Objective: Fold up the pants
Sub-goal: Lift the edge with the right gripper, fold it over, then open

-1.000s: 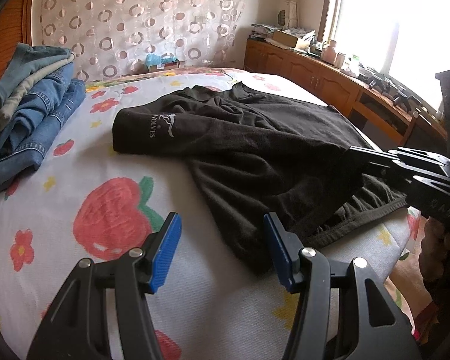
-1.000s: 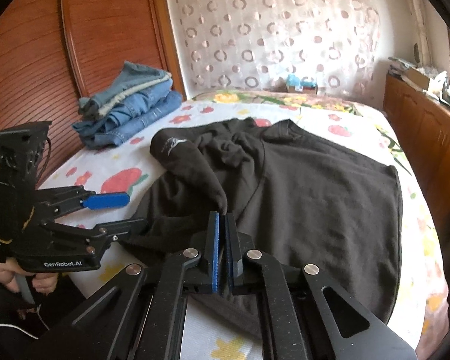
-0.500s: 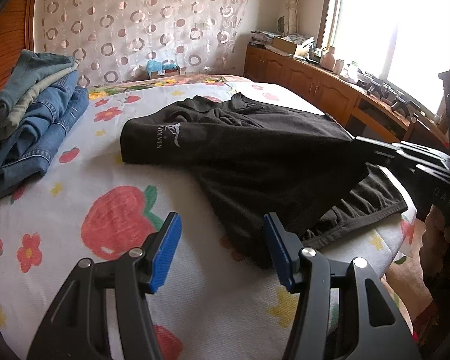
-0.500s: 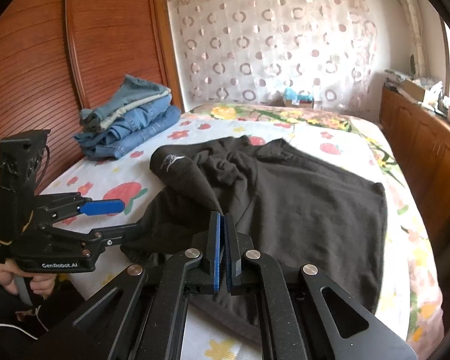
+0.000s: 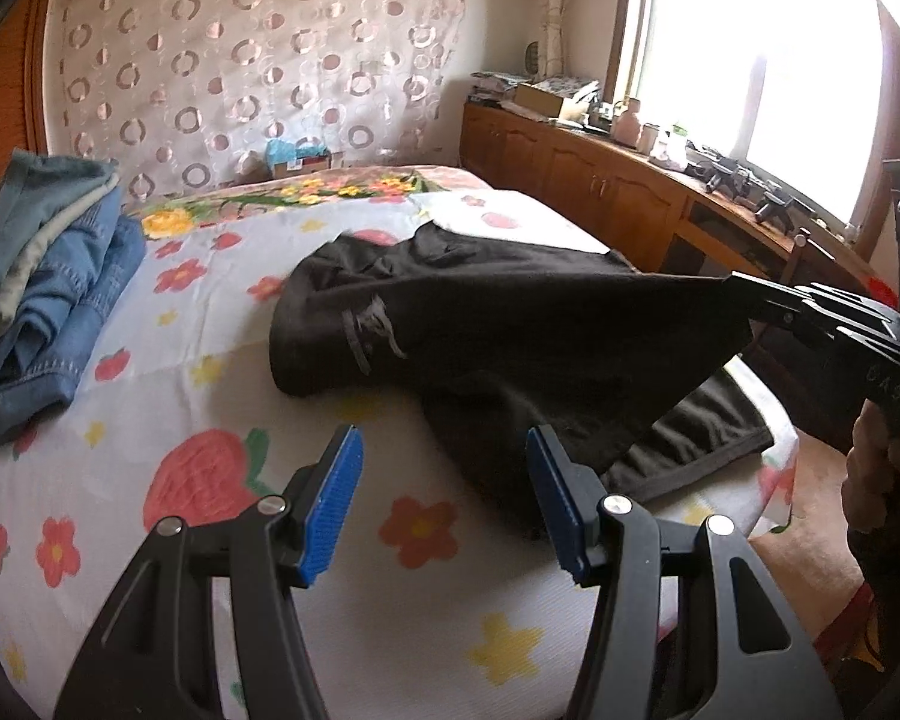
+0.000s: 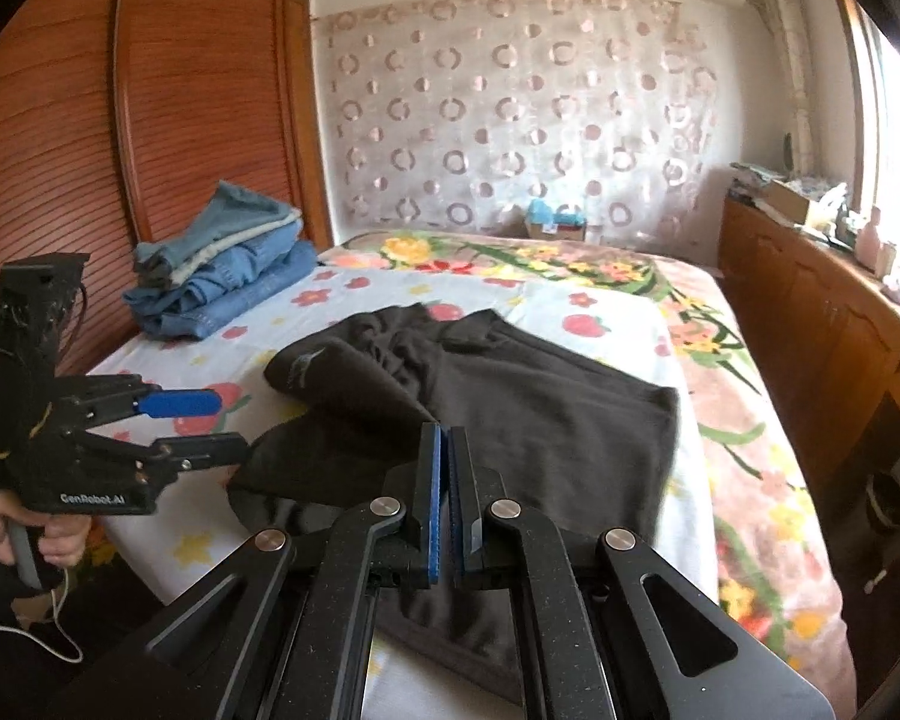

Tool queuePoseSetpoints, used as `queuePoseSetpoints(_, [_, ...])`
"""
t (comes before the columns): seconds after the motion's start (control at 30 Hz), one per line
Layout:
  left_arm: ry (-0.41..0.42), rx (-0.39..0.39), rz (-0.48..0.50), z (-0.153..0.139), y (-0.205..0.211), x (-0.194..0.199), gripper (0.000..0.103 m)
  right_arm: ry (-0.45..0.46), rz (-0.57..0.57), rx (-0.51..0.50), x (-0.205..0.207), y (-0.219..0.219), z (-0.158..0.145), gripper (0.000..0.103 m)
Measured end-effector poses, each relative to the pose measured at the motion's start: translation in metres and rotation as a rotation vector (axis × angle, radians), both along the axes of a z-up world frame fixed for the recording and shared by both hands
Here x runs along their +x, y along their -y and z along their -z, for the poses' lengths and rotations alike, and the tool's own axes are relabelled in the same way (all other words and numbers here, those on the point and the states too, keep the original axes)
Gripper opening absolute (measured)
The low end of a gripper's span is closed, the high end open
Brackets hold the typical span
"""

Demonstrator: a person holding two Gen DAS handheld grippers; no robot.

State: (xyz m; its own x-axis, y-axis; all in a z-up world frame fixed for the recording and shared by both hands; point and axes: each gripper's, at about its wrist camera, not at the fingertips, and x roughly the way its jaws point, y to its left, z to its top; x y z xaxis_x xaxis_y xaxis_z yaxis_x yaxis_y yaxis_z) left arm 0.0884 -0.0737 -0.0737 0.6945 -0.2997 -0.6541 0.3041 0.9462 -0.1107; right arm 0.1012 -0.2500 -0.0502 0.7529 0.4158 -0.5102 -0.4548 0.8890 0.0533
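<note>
pants [image 6: 546, 420]: black | bedsheet [image 5: 168, 396]: white, red-yellow flowers | jeans stack [image 6: 228, 276]: blue | curtain [image 6: 510, 114]: pink circles | gripper pads [image 5: 333, 504]: blue

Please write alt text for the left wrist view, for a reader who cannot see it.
The right gripper, jaws shut, lifts one edge of black pants off a flowered bed. The left gripper hovers in front, jaws open and empty. Folded jeans are stacked at the left.

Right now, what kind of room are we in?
Most likely a home bedroom: a bed with a floral sheet, folded jeans stacked on it, and a wooden wardrobe alongside.
</note>
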Motion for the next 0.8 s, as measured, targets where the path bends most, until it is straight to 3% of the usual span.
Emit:
queuePoseSetpoints(0.33, [0.002, 0.016, 0.05, -0.007, 0.026, 0.007, 0.056, 0.022, 0.065, -0.012, -0.016, 0.033, -0.008, 0.0])
queuePoseSetpoints(0.63, [-0.016, 0.017, 0.061, 0.0, 0.034, 0.007, 0.056, -0.03, 0.12, -0.016, -0.025, 0.06, 0.01, 0.0])
queuePoseSetpoints(0.8, [-0.028, 0.024, 0.064, 0.005, 0.036, 0.006, 0.056, -0.104, 0.129, -0.025, -0.027, 0.069, 0.035, 0.0])
